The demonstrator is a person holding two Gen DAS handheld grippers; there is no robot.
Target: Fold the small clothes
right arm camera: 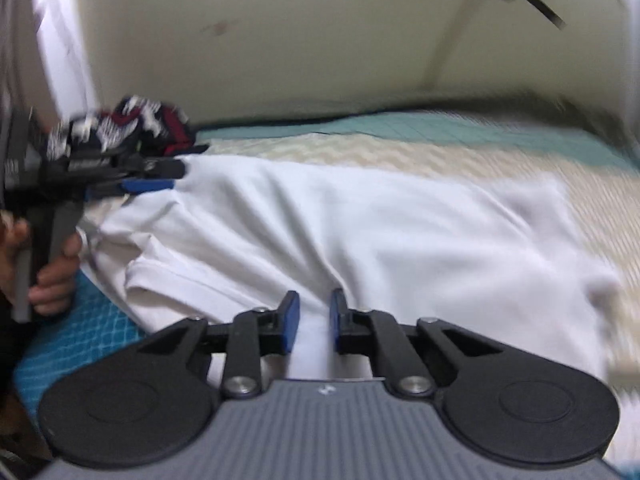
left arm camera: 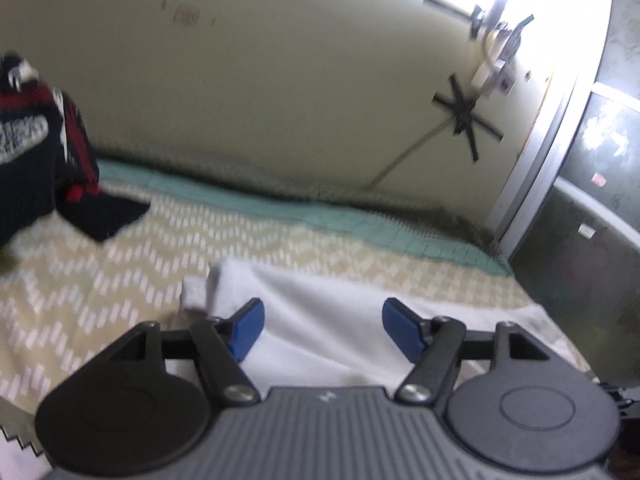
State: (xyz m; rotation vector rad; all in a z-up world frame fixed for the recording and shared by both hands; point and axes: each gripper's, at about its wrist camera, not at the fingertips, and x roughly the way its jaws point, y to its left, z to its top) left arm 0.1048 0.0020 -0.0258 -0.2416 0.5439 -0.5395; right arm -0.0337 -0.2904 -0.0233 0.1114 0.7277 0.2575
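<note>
Blue pads [right arm camera: 295,316] of the right gripper [right arm camera: 314,318] stand closest to the right wrist camera, nearly together, with a ridge of the white garment [right arm camera: 360,236] pinched between them. Cloth fills the narrow gap and rises from it as a fold.

Only the right wrist view shows the garment's full spread. It lies across the bed [right arm camera: 520,152], its long axis running from the near left edge toward the far right, with a hemmed band at the near left. This view also shows the left gripper [right arm camera: 152,184] from the side, held by a hand [right arm camera: 48,276] at the left edge of the bed, its fingers level and close above the garment's left end. Whether they touch the cloth cannot be told.

Only the left wrist view shows the left gripper's [left arm camera: 322,328] jaws from behind: wide apart, gripping nothing, with the garment [left arm camera: 320,292] lying below and between them. A small bunched corner sticks up just beyond the left pad. This view also shows a window at the right.

Dark patterned clothes [left arm camera: 36,148] sit at the far left of the bed, near the wall [left arm camera: 280,80], in both views [right arm camera: 132,128].
</note>
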